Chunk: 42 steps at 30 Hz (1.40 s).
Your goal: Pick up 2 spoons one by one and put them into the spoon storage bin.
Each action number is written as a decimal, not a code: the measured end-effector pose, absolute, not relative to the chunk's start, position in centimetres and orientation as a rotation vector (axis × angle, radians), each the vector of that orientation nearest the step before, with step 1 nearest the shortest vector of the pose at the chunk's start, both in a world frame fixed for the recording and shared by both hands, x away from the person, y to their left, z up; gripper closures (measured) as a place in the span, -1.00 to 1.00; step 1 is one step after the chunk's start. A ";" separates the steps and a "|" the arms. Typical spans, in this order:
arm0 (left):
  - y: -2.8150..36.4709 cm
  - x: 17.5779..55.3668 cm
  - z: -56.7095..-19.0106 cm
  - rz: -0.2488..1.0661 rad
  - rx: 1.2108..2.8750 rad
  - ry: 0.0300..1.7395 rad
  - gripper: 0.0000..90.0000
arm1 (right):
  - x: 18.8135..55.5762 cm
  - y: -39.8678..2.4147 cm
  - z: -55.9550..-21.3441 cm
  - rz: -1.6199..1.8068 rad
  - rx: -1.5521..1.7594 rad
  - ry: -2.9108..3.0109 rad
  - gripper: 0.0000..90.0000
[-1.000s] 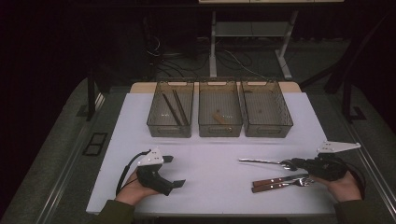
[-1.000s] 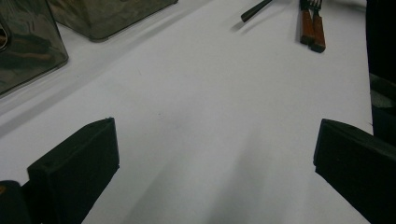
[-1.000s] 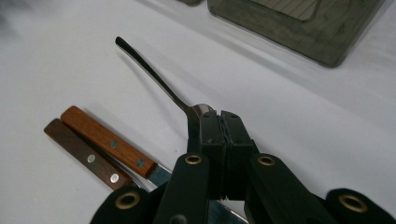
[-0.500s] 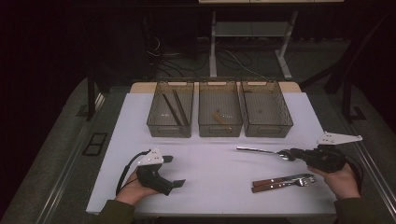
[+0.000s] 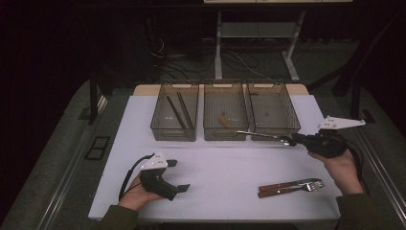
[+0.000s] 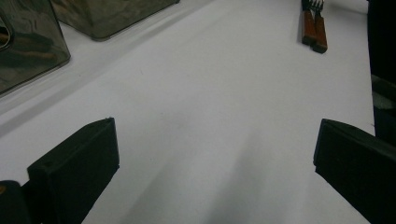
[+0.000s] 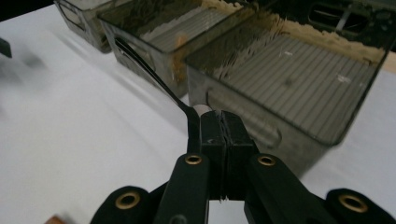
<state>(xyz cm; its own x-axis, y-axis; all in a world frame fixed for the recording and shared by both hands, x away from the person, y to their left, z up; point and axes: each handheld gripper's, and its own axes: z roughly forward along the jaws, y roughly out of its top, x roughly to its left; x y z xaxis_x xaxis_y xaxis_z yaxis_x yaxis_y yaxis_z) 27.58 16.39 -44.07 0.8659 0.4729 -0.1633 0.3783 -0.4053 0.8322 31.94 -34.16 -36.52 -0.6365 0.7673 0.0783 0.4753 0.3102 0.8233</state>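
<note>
Spoon [image 5: 261,134] clamped in right tongs [image 5: 289,141], beside bins [image 5: 273,111], forks [image 5: 290,186] below, left tongs [image 5: 178,176] wide open, empty.

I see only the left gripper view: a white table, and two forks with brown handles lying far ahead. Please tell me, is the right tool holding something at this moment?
Observer: Yes. The right tool is shut on one end of a slim silver metal utensil and holds it off the table.
Operator: Thank you. To which place does the utensil point?
Observer: Toward the middle clear smoky plastic bin in a row of three. In the high view its free end shows in front of that bin's front wall.
</note>
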 end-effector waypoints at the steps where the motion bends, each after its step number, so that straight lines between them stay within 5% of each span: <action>1: 16.4 27.6 -44.1 0.119 2.039 0.619 -1.00 | 32.3 -33.8 -36.3 1.239 1.115 2.252 0.98; 22: 16.3 27.5 -44.0 0.110 2.037 0.605 -1.00 | 40.7 -24.5 -34.5 1.062 1.038 2.341 0.98; 42: 16.3 27.4 -43.9 0.105 2.027 0.603 -1.00 | 43.6 -21.0 -35.3 0.968 1.037 2.392 0.98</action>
